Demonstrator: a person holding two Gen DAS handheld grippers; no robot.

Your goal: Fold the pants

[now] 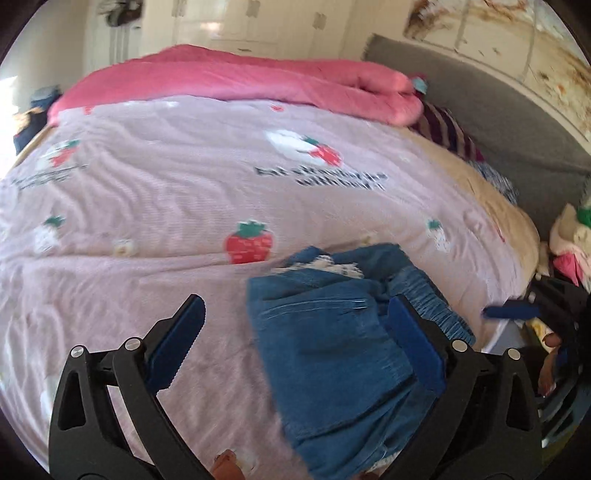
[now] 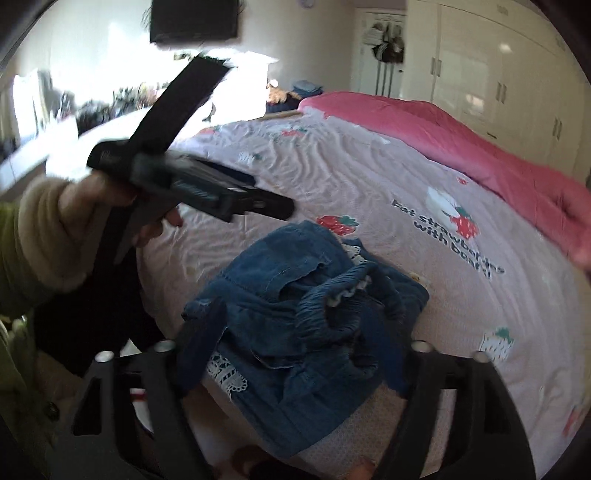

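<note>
Both grippers' jaws gape empty over crumpled blue pants (image 1: 332,332) on strawberry bedspread (image 1: 147,192).

Bedroom, seen along the left gripper (image 1: 295,343), whose jaws stand wide apart with nothing pressed between the pads.

- Pants (image 1: 332,339): blue denim, bunched in a heap near the bed's right edge, elastic waistband showing, white lace trim at the top (the right finger overlaps the heap).
- Bedspread (image 1: 155,206): pale lilac, strawberry print, blurred dark lettering.
- Pink quilt (image 1: 240,79): folded along the far side.
- Headboard (image 1: 480,110): grey, at right.
- Wardrobe (image 1: 251,22): cream doors, behind.
</note>
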